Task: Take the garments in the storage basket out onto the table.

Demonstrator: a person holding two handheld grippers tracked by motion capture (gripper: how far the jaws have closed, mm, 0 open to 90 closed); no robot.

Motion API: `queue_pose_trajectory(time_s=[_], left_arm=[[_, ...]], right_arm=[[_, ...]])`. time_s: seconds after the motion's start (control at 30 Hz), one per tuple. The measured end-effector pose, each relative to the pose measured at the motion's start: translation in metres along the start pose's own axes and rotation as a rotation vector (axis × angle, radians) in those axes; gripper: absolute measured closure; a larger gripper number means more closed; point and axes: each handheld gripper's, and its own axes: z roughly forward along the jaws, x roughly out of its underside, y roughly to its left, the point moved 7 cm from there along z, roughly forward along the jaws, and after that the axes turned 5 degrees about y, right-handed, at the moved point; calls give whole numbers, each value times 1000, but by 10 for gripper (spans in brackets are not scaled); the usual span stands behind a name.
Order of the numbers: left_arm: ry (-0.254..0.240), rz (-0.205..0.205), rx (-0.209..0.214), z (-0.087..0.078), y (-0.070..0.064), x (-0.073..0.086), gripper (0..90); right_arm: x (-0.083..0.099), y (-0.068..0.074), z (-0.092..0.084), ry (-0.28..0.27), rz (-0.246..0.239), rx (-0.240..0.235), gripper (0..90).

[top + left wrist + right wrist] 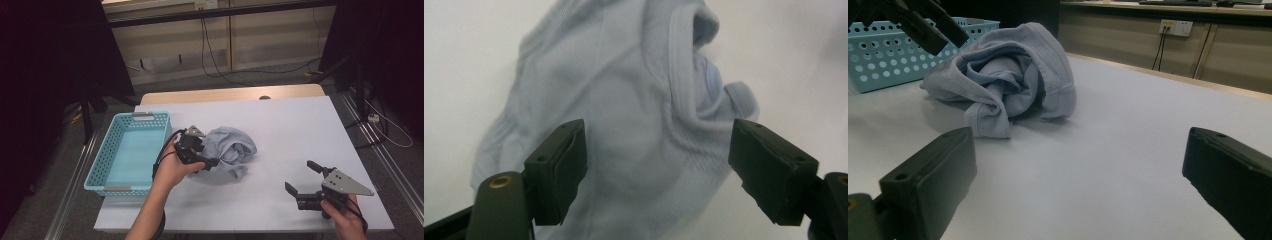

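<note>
The left hand-held gripper [210,163] is spread wide, with nothing between its jaws. It sits right at the 9 o'clock edge of a crumpled light blue shirt [231,148]. In the left gripper view the two black jaws stand far apart, and the shirt [624,125] lies soft and bunched beyond them, with a ribbed hem curling near the top. A person's left hand [172,167] holds this gripper.

The right hand-held gripper [301,177] is also spread wide and grasps nothing. It rests low near the bench's 5 o'clock corner, well apart from the shirt, with a grey three-cornered plate [347,181] on top. The person's right hand [345,215] holds it from below. In the right gripper view the shirt [1008,80] lies at about 11 o'clock from the jaws, on bare white bench.

The shirt sits near the middle of the white bench [295,125]. Just beside it, at 9 o'clock, stands a light blue plastic basket [102,165] with holes in its walls. Behind the bench, black cables [210,55] hang down to the floor.
</note>
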Motion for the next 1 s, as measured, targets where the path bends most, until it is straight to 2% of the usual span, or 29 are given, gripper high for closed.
queue_pose_trajectory(time_s=[0.2, 0.27, 0.37, 0.43, 0.57, 0.7, 0.87, 0.9, 1.0], left_arm=[[-18, -9, -4, 3, -1, 9, 250], [-26, -11, -9, 4, -2, 11, 237], [-4, -1, -10, 7, -2, 14, 227], [-13, -8, -6, 6, -1, 14, 226], [-18, -15, -25, 2, 4, 18, 217], [-27, -32, -31, 0, 7, 20, 214], [-25, -35, -51, -3, 11, 22, 213], [-30, -33, -52, -4, 12, 21, 213], [-37, -41, -55, -5, 14, 21, 213]], right_arm=[[3, -3, 8, 33, -22, 14, 6], [3, -5, 13, 42, -18, 18, 6], [3, -13, 21, 53, 8, 35, 11], [3, -14, 22, 53, 7, 35, 12], [0, -13, 31, 60, 12, 31, 13], [-6, -5, 45, 66, 9, 9, 17], [-10, 8, 66, 110, 7, -14, 20], [-13, 14, 72, 107, 9, -49, 42], [-15, 19, 77, 104, 16, -75, 60]])
